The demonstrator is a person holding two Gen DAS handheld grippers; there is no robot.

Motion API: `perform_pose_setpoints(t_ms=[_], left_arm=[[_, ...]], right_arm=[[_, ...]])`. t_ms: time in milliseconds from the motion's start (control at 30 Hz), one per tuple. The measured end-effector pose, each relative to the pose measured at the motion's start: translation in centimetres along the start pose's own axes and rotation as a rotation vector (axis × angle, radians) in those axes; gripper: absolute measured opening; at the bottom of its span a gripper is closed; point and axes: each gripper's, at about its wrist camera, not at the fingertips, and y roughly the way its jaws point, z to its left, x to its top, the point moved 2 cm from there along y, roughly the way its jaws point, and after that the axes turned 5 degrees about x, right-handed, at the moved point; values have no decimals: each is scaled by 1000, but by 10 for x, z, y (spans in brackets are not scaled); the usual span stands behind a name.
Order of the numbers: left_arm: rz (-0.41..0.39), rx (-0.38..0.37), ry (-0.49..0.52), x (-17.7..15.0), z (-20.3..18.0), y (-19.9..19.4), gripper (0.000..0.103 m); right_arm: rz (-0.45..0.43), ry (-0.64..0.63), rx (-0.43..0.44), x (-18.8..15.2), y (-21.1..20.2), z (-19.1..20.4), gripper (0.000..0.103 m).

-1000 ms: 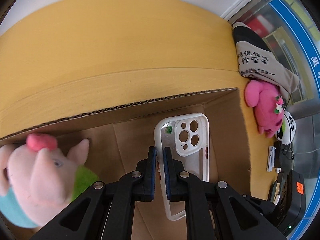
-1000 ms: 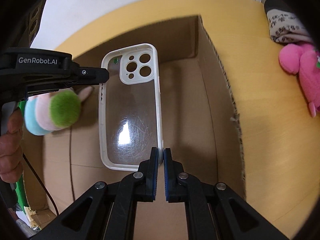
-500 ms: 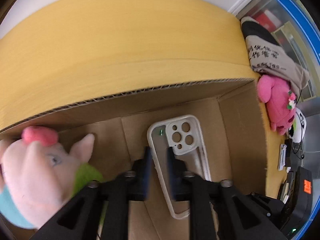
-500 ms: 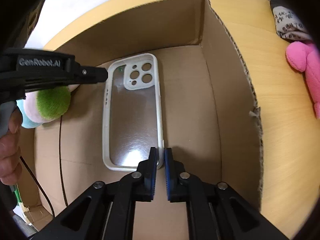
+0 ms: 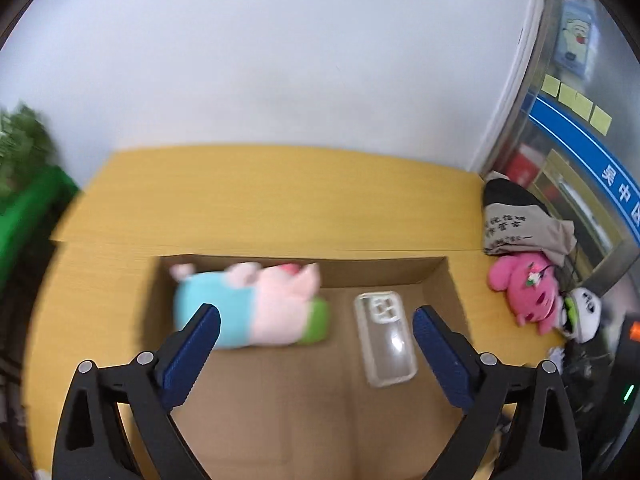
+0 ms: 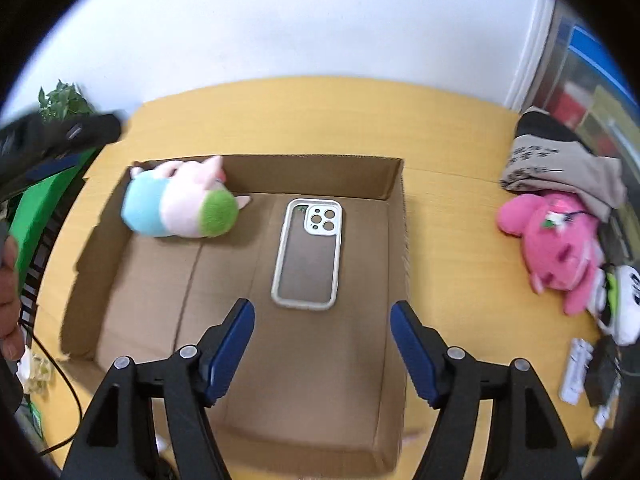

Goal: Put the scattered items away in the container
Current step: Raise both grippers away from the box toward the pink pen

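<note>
On the yellow table: a cardboard box (image 6: 394, 264) lies open, its floor facing both cameras.
Phone case (image 6: 309, 254): flat on the box floor, right of the middle, camera holes toward the far wall; nothing touches it. In the left wrist view it shows at (image 5: 385, 337).
Pig toy (image 6: 180, 204): pink, pale blue and green plush, lying on its side in the far left corner of the box, against the far wall; blurred in the left wrist view (image 5: 256, 308).
Right gripper (image 6: 322, 350): spread wide and empty, held above the near part of the box, its blue pads on either side of the case's near end but well clear of it.
Left gripper (image 5: 316, 354): also spread wide and empty, above the box, one finger over the pig toy's side, the other right of the case.
Pink plush (image 6: 556, 240): on the table right of the box, outside it.
Panda toy (image 6: 622, 300): just beside the pink plush, on its near right.
Cloth bag (image 6: 560, 164): printed, crumpled at the far right, touching the pink plush.
Table (image 6: 448, 232): bare wood between the box and the plush.
</note>
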Motion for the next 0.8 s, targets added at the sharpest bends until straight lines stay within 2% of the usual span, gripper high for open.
perform_pose_setpoints(t_ms=[167, 300, 400, 567, 800], left_arm=[[-5, 50, -37, -42, 31, -74, 99], [3, 58, -43, -76, 32, -116, 99], [8, 53, -3, -95, 25, -140, 99], [-22, 28, 60, -107, 7, -169, 99], [-36, 43, 35, -116, -19, -197, 99]], right_arm=[[-37, 38, -42, -32, -54, 17, 70], [-34, 38, -68, -59, -87, 31, 70], [-38, 21, -85, -75, -110, 42, 70], [-83, 10, -101, -90, -146, 50, 71], [-116, -6, -83, -105, -173, 37, 71]])
